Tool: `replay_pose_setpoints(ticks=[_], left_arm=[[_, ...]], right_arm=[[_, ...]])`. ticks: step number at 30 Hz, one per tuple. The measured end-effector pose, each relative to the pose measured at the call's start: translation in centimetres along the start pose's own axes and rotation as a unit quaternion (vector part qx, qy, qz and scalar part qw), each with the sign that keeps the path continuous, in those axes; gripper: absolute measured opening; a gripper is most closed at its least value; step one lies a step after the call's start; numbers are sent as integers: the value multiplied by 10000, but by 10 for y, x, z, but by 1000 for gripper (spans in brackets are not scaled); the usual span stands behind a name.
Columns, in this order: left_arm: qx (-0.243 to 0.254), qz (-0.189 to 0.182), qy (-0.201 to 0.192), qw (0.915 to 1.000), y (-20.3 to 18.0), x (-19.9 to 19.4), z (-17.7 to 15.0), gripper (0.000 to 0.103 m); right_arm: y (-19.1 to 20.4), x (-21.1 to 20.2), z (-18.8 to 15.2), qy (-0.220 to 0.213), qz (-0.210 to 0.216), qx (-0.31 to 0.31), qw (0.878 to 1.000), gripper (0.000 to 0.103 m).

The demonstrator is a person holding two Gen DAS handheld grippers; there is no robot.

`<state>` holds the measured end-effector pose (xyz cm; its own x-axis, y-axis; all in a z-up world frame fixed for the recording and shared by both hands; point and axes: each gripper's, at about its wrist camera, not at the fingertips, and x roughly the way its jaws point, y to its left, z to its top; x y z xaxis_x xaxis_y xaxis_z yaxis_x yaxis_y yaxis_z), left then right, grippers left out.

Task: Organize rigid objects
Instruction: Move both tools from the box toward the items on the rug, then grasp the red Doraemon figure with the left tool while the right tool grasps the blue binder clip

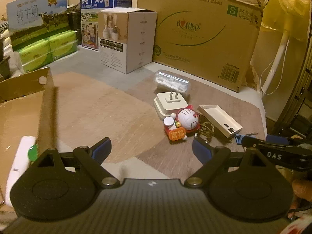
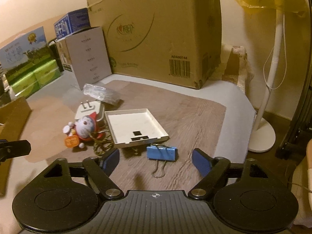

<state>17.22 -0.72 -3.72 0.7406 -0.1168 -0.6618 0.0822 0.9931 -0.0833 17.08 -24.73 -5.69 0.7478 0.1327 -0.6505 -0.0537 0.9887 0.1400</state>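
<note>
My right gripper (image 2: pixel 156 159) is open over the wood-grain mat, and a blue binder clip (image 2: pixel 161 152) lies flat between its blue pads, touching neither. Just beyond are a shallow white tray (image 2: pixel 134 126), a cat figurine (image 2: pixel 83 129) with a cord loop (image 2: pixel 102 144), a white plug adapter (image 2: pixel 88 110) and a clear plastic case (image 2: pixel 101 94). My left gripper (image 1: pixel 152 148) is open and empty, low over the mat, with the figurine (image 1: pixel 182 121) ahead to its right. An open cardboard box (image 1: pixel 23 105) at its left holds a white tube (image 1: pixel 19 165).
A large cardboard carton (image 1: pixel 204 37) and a white product box (image 1: pixel 128 39) stand behind the objects. Milk cartons and green tissue packs (image 1: pixel 46 50) stand at the back left. A white fan stand (image 2: pixel 261 136) rises off the table's right edge.
</note>
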Motion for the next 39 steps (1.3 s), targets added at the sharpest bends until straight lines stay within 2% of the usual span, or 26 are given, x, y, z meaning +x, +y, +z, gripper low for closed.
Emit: replay_pose_setpoints(ticks=[5,14,29,31,39], left_arm=[[-15,-44,60,10000,-1,17,3,89],[27,-128,135,9998,-4,34,3,89],[272,-308,135,9991,-23,60,7,87],[252,-304,124,9991,-26,66,9,84],[-116,-311,26,9994,-35,84,18,81]], right_arm=[[0,21,-1,133,-75,-36,9999,56],[-6,36,0,215,-199,-50,9996,42],[-7,31,4,171,0,-55,9998,40],[-8,32,4,177,-1,-51,9998,40],[-10,30,-4,196,-2,-50,9998,40]])
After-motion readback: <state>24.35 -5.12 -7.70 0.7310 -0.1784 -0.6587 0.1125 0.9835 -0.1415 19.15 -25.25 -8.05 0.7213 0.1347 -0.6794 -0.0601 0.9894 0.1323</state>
